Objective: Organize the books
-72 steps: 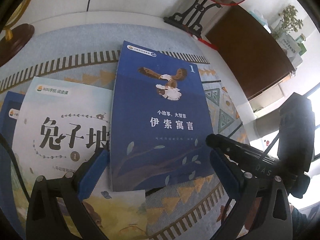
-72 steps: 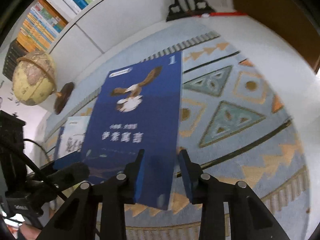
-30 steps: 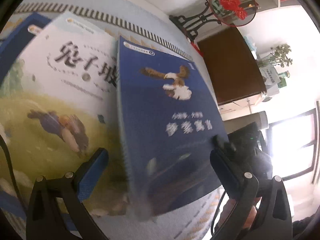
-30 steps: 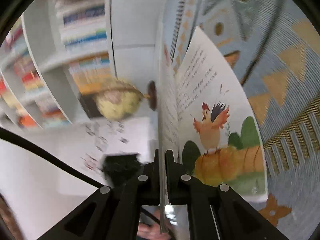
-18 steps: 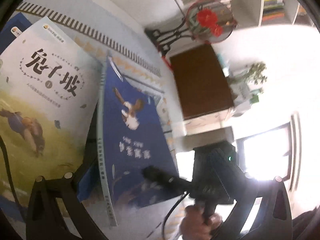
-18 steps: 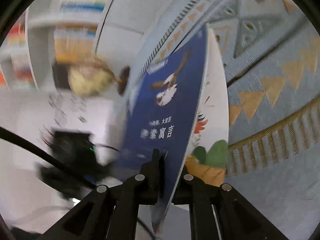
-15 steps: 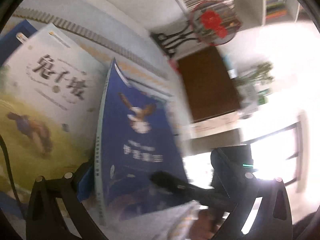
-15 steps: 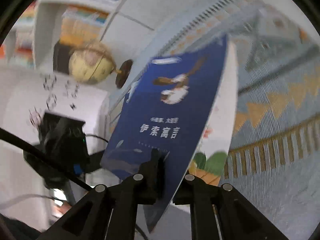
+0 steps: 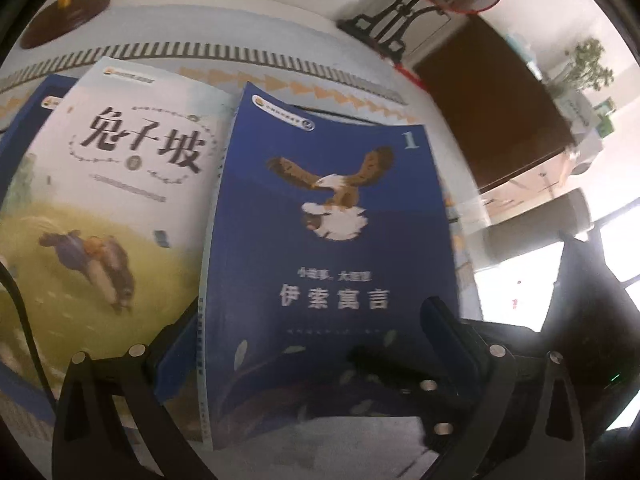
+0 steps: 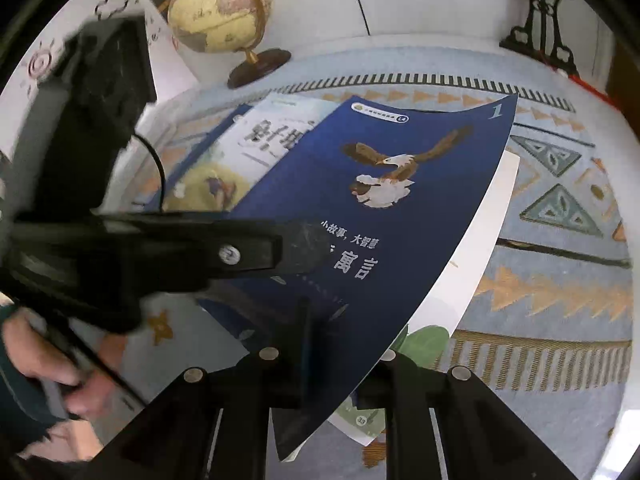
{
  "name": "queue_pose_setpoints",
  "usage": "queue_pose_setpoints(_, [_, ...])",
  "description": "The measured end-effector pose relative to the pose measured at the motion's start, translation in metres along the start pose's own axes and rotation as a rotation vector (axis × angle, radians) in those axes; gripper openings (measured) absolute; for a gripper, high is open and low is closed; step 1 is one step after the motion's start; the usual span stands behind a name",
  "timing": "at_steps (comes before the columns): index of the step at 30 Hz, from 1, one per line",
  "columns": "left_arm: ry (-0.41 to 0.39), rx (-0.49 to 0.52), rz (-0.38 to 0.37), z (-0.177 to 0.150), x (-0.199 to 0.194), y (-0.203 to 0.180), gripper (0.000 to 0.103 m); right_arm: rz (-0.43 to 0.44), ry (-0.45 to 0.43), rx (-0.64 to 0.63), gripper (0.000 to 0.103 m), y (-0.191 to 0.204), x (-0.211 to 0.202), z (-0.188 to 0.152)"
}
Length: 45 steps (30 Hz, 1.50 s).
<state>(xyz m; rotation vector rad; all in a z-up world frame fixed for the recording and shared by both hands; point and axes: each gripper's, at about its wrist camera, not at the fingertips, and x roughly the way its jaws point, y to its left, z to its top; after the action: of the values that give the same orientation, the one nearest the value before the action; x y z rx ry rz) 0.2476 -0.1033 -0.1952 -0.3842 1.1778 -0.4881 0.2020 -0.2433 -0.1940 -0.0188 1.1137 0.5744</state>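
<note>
The right gripper (image 10: 344, 344) is pressed nearly together on the front cover of the blue eagle book (image 10: 400, 208), pinching it at its lower edge. The cover arches up off the white inner page (image 10: 492, 240), which shows past it at 3 o'clock. From the jaws, the book runs away toward 12 o'clock across the patterned rug (image 10: 560, 280).

The left gripper (image 9: 308, 344) is spread wide, with the book's lower part between its blue pads (image 9: 176, 360). One pad sits behind the spine edge at 9 o'clock and the other sits over the cover at 3 o'clock. Whether either pad actually touches the book cannot be told (the near edge is blurred). A hand (image 10: 48, 360) grips that tool's handle at 8 o'clock in the right wrist view.

There are three books. The eagle book overlaps the white rabbit-title book (image 9: 120, 184), which lies at its 9 o'clock. A second blue book (image 9: 24, 136) peeks from under that one. There are two grippers. One globe (image 10: 220, 4) stands beyond the rug at 11 o'clock.
</note>
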Motion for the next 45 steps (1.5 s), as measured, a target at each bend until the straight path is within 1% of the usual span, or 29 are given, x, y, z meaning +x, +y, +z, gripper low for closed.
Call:
queue_pose_setpoints(4, [-0.021, -0.010, -0.055, 0.000, -0.006, -0.002, 0.101, -0.027, -0.020, -0.061, 0.014, 0.005, -0.006, -0.004])
queue_pose_setpoints(6, [-0.034, 0.005, -0.086, 0.000, -0.017, -0.004, 0.101, -0.055, -0.035, -0.102, 0.014, 0.013, -0.012, -0.003])
queue_pose_setpoints(8, [-0.045, 0.025, -0.095, -0.002, -0.027, -0.007, 0.101, -0.087, -0.045, -0.149, 0.014, 0.023, -0.016, -0.004])
queue_pose_setpoints(9, [-0.052, 0.036, -0.093, -0.003, -0.034, -0.007, 0.101, -0.101, -0.052, -0.176, 0.014, 0.031, -0.018, -0.003])
queue_pose_setpoints(13, [-0.087, 0.048, -0.116, -0.011, -0.066, 0.004, 0.101, -0.110, -0.081, -0.215, 0.014, 0.055, -0.027, -0.001])
queue_pose_setpoints(17, [-0.140, 0.066, -0.122, -0.015, -0.106, 0.018, 0.101, -0.125, -0.135, -0.248, 0.014, 0.094, -0.032, 0.007])
queue_pose_setpoints(20, [-0.179, 0.078, -0.116, -0.016, -0.140, 0.036, 0.101, -0.135, -0.175, -0.275, 0.014, 0.132, -0.040, 0.014])
queue_pose_setpoints(24, [-0.246, 0.087, -0.097, -0.017, -0.190, 0.060, 0.101, -0.118, -0.234, -0.313, 0.014, 0.186, -0.043, 0.028])
queue_pose_setpoints(25, [-0.267, 0.088, -0.087, -0.016, -0.204, 0.067, 0.101, -0.112, -0.243, -0.317, 0.014, 0.194, -0.044, 0.029])
queue_pose_setpoints(30, [-0.361, 0.111, -0.027, -0.015, -0.265, 0.098, 0.101, -0.064, -0.302, -0.357, 0.014, 0.256, -0.037, 0.059])
queue_pose_setpoints(31, [-0.386, 0.106, -0.019, -0.014, -0.281, 0.108, 0.101, -0.060, -0.312, -0.370, 0.014, 0.267, -0.035, 0.064])
queue_pose_setpoints(32, [-0.402, 0.101, -0.014, -0.013, -0.291, 0.115, 0.101, -0.055, -0.329, -0.390, 0.014, 0.285, -0.032, 0.073])
queue_pose_setpoints(35, [-0.460, 0.073, 0.006, -0.011, -0.325, 0.142, 0.101, -0.032, -0.358, -0.428, 0.014, 0.319, -0.023, 0.094])
queue_pose_setpoints(37, [-0.495, 0.060, 0.021, -0.010, -0.341, 0.158, 0.101, -0.018, -0.364, -0.452, 0.014, 0.339, -0.015, 0.107])
queue_pose_setpoints(40, [-0.516, 0.038, 0.047, -0.011, -0.355, 0.185, 0.101, -0.010, -0.355, -0.492, 0.014, 0.368, -0.002, 0.122])
queue_pose_setpoints(43, [-0.518, -0.009, 0.049, -0.014, -0.361, 0.219, 0.101, 0.005, -0.306, -0.518, 0.014, 0.392, 0.023, 0.136])
queue_pose_setpoints(45, [-0.514, -0.045, 0.048, -0.016, -0.359, 0.240, 0.101, 0.023, -0.276, -0.515, 0.014, 0.394, 0.039, 0.145])
